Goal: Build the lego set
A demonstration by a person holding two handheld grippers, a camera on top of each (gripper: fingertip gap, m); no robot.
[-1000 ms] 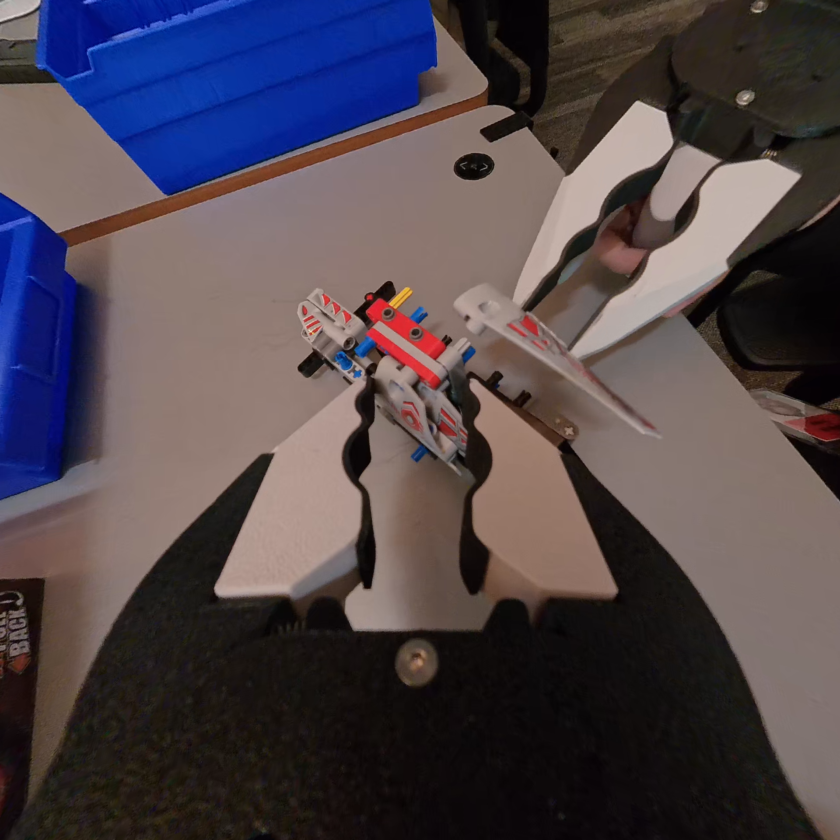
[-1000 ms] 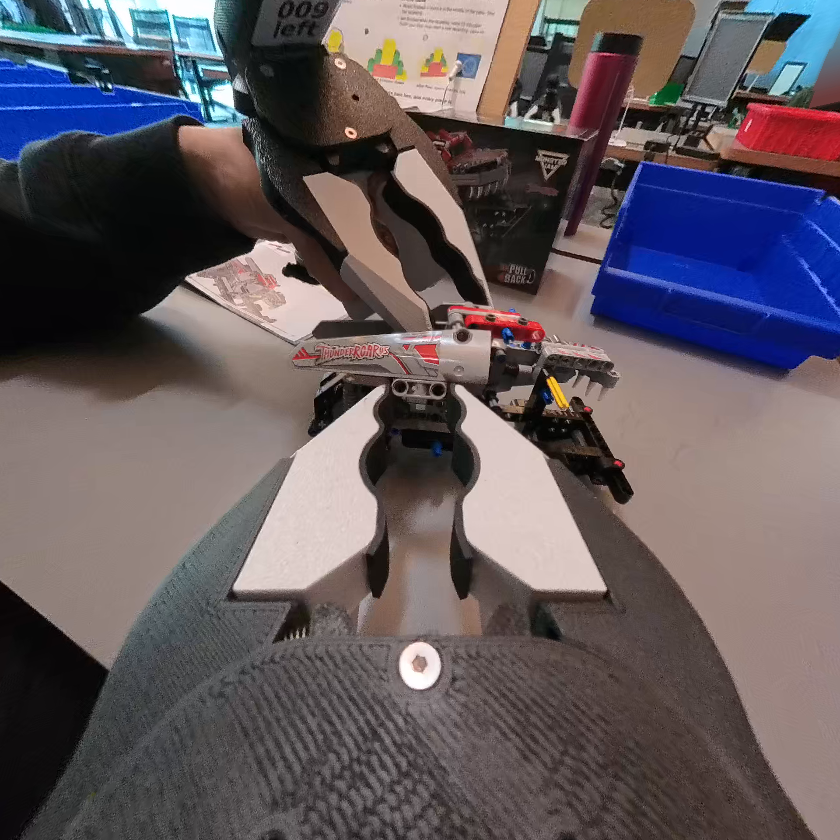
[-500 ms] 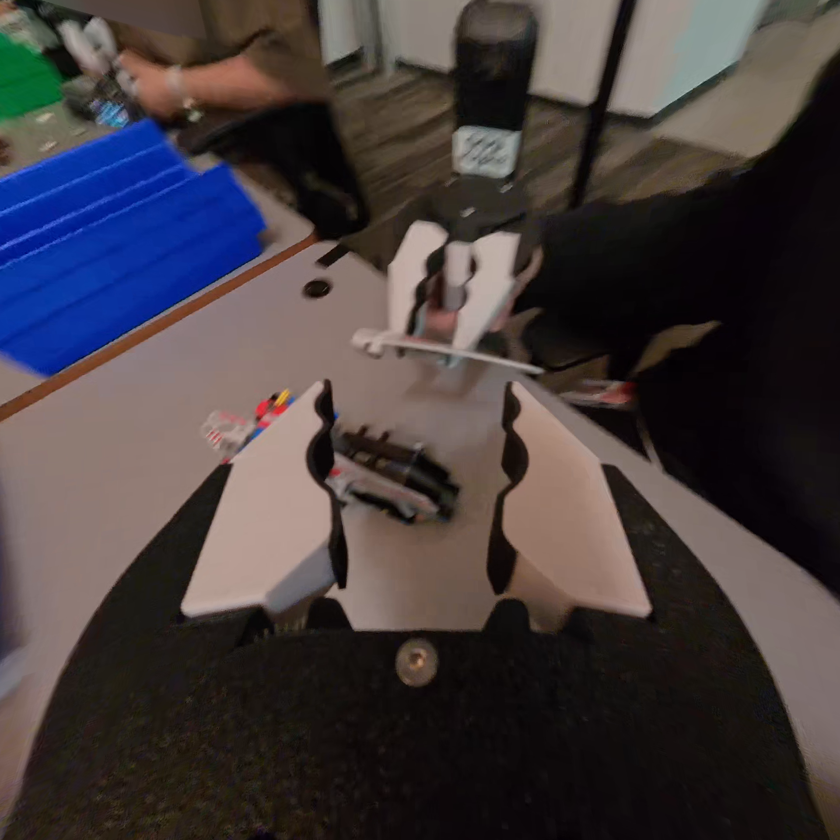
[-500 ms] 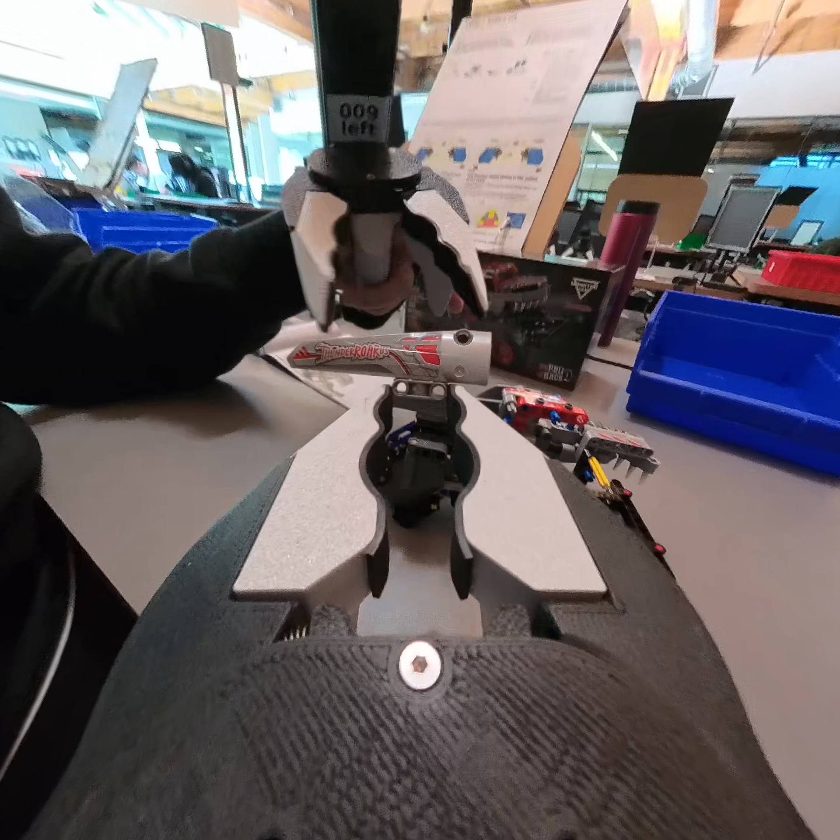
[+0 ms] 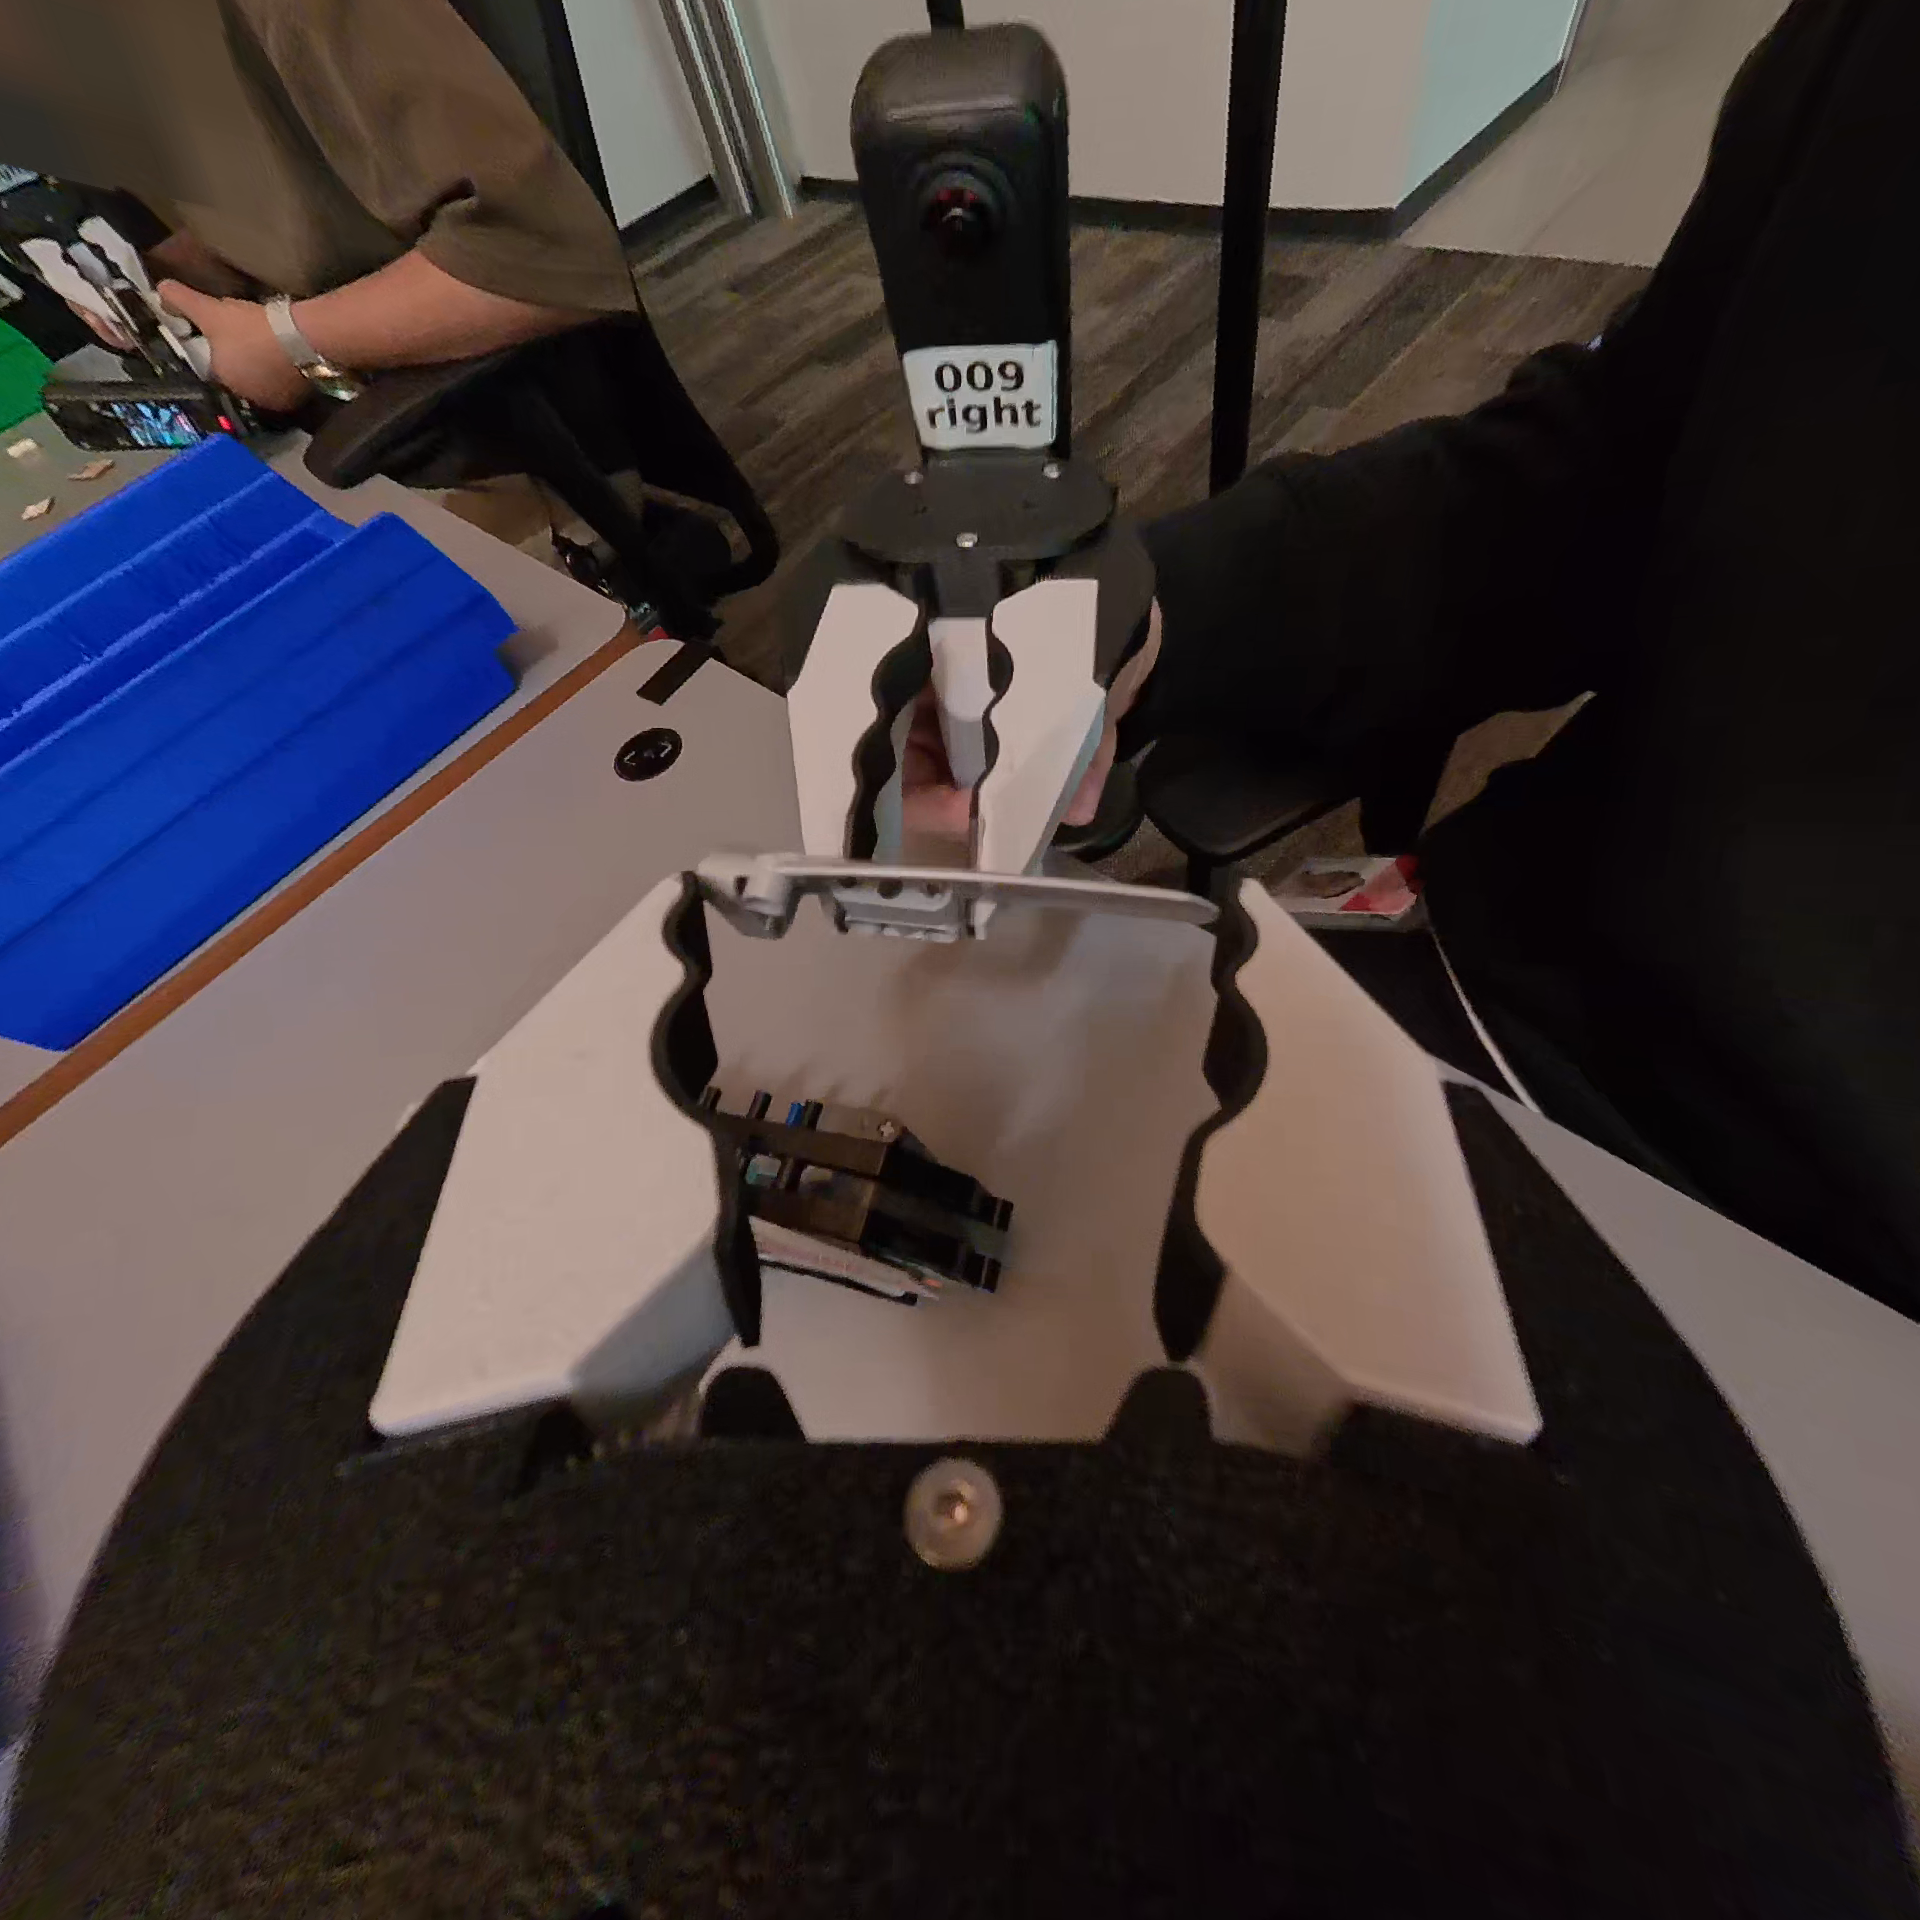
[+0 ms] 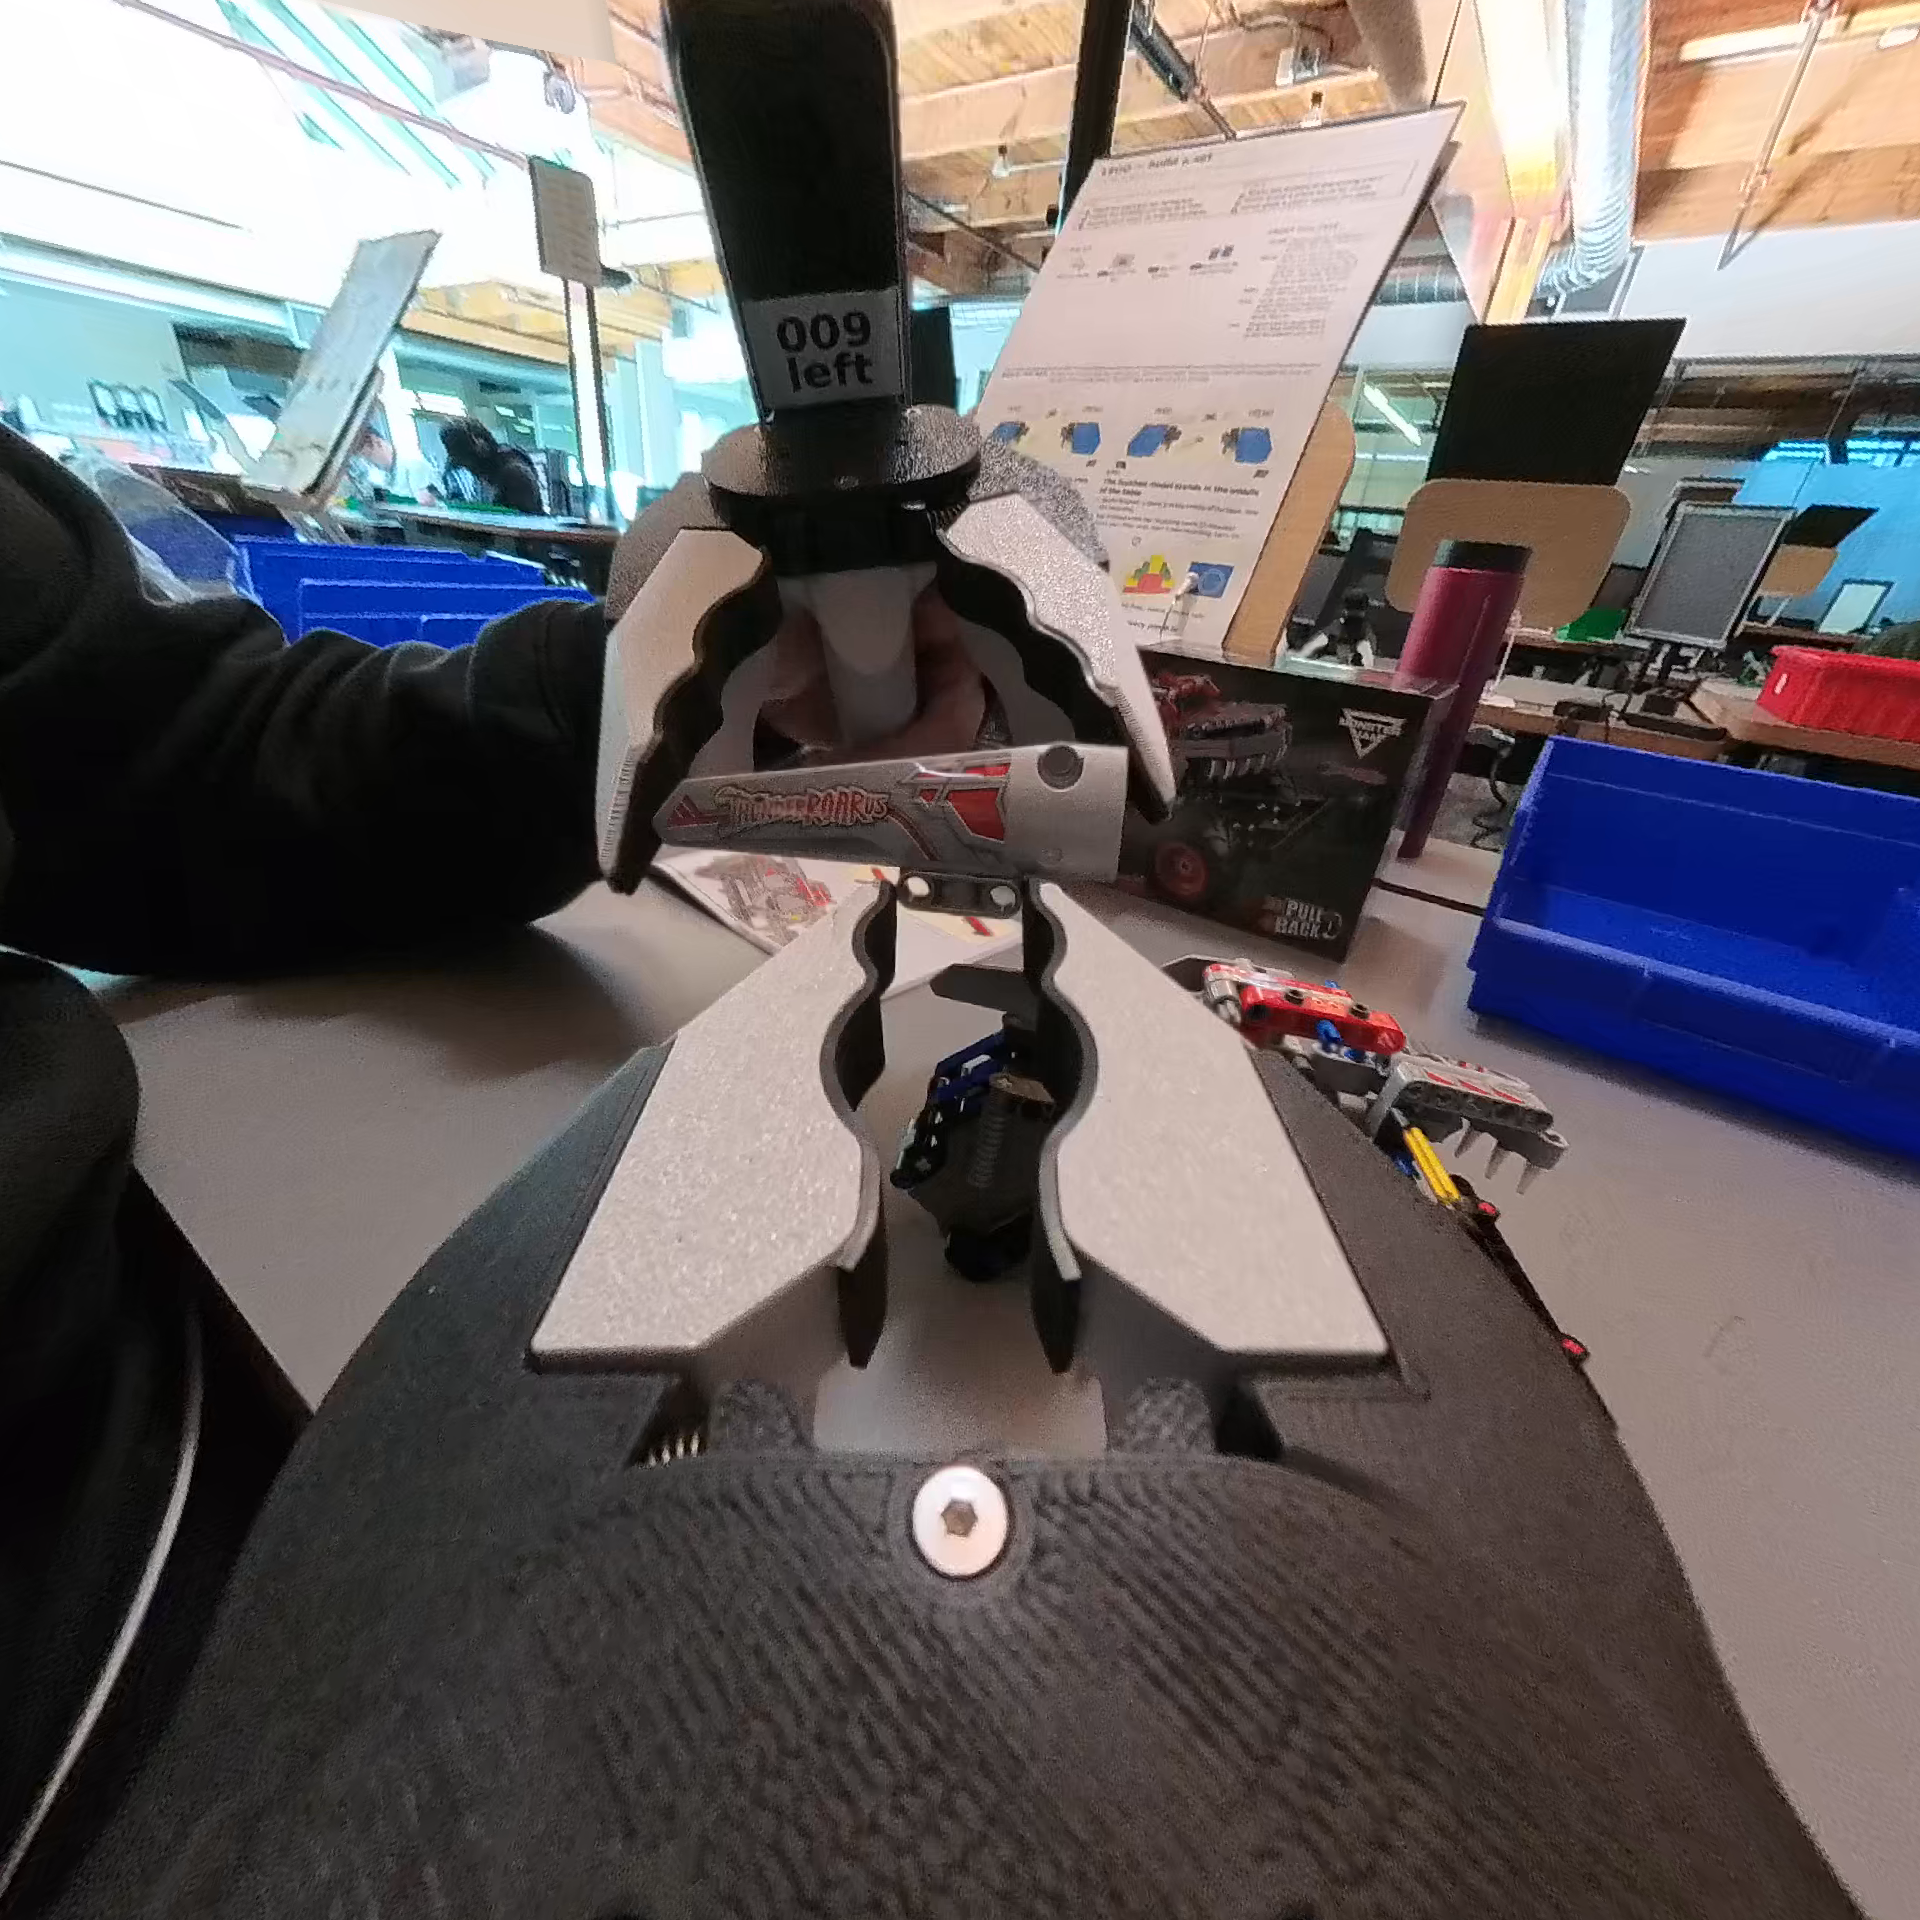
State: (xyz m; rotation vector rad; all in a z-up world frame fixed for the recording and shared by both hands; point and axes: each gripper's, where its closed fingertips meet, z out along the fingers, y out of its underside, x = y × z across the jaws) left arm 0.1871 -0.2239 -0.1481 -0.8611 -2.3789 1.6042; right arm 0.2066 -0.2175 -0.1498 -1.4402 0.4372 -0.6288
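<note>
Right gripper [image 6: 958,896] fingers clenched on small connector under grey side panel [image 6: 894,808], held above desk [image 6: 312,1091]. Left gripper [image 5: 961,935] fingers released, spread around panel ends. Risk: thin grip (panel pivots, drops) if left closes off-centre. Chassis [image 5: 862,1195] lies on desk below.

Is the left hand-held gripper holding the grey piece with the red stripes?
No, the left hand-held gripper is wide open around it, while the right hand-held gripper pinches the grey piece from below.

Grey panel [image 5: 935,894] blocks left gripper [image 5: 961,914] (spread).
</note>
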